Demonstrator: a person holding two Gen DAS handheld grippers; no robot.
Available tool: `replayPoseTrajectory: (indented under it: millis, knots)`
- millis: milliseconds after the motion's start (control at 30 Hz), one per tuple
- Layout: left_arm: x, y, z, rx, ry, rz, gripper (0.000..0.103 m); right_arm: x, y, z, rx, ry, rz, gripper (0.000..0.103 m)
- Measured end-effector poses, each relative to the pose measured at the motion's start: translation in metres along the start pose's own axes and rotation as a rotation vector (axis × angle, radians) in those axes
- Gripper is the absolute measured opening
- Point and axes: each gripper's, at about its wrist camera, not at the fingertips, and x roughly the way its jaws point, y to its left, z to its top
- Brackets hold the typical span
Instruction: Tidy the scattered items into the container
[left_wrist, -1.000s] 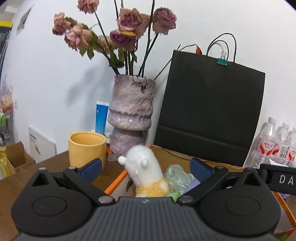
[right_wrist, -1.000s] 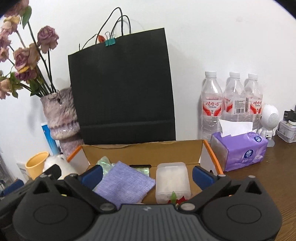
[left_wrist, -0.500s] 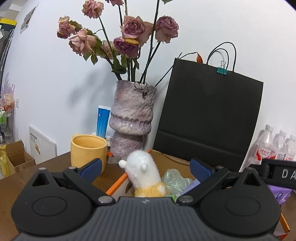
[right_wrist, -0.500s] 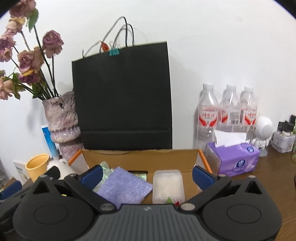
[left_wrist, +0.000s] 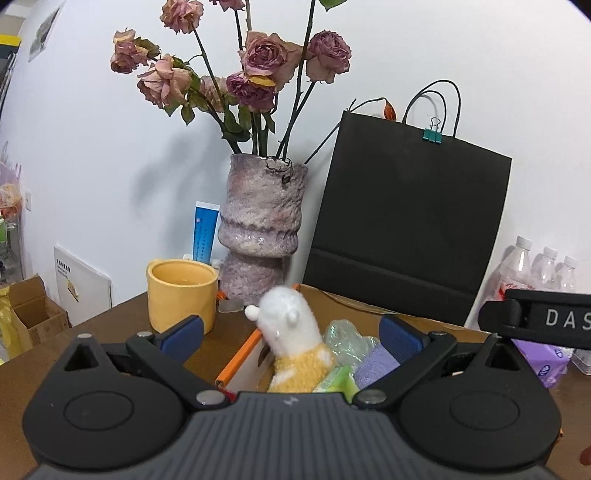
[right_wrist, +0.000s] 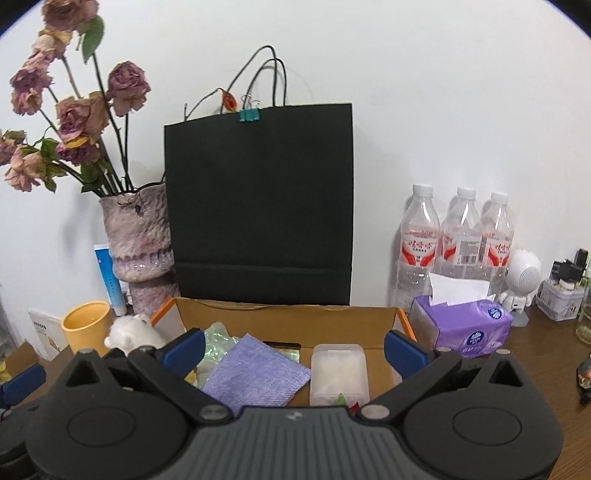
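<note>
Basically, both claws were spread wide and held nothing. The left gripper (left_wrist: 291, 334) sat at the lower centre of its frame, blue pads either side of the plush toy (left_wrist: 293, 343), not touching it. The toy stood upright inside the cardboard box (left_wrist: 236, 360), against the orange-edged wall at lower centre. Beside it, lower right of centre: a crumpled clear wrapper (left_wrist: 345, 338), a green packet (left_wrist: 336, 378) and a purple cloth (left_wrist: 376, 363).

The right gripper (right_wrist: 293, 349) was also at lower centre of its frame, jaws well apart over the box interior. Between its pads lay the purple cloth (right_wrist: 256, 373) and a clear plastic case (right_wrist: 339, 371), both in the box (right_wrist: 288, 319). The plush (right_wrist: 135, 332) showed at left of centre, by the box's left corner.

Judgement: the task looked near done; the loose items visible were all in the container. A dark item at the right edge of the right view was too cropped to identify; it could be a leftover. The yellow mug (left_wrist: 181, 293), vase (left_wrist: 262, 225), black bag (right_wrist: 258, 206), bottles (right_wrist: 456, 236) and tissue pack (right_wrist: 463, 326) read as fixtures, not clutter.

Next move called for: scan the tabletop for strays, check that right-edge item, otherwise back both grippers clear without knocking the plush over.
</note>
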Motion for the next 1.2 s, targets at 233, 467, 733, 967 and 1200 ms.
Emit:
replayPoseTrajectory:
  millis: [233, 467, 733, 967, 1200]
  knots:
    - [-0.016, 0.014, 0.002, -0.011, 0.033, -0.022, 0.103, -0.020, 0.014, 0.000, -0.045, -0.022, -0.003, 0.103]
    - [-0.034, 0.033, 0.002, -0.010, 0.061, -0.012, 0.103, -0.043, 0.027, -0.006, -0.075, -0.039, -0.006, 0.103]
    - [-0.061, 0.037, -0.005, 0.052, 0.075, -0.013, 0.103, -0.073, 0.031, -0.017, -0.076, -0.046, -0.023, 0.103]
    - [-0.090, 0.039, -0.007, 0.095, 0.044, -0.051, 0.103, -0.101, 0.030, -0.032, -0.071, -0.041, -0.049, 0.103]
    - [-0.113, 0.054, -0.011, 0.080, 0.052, -0.061, 0.103, -0.129, 0.036, -0.045, -0.081, -0.043, -0.054, 0.103]
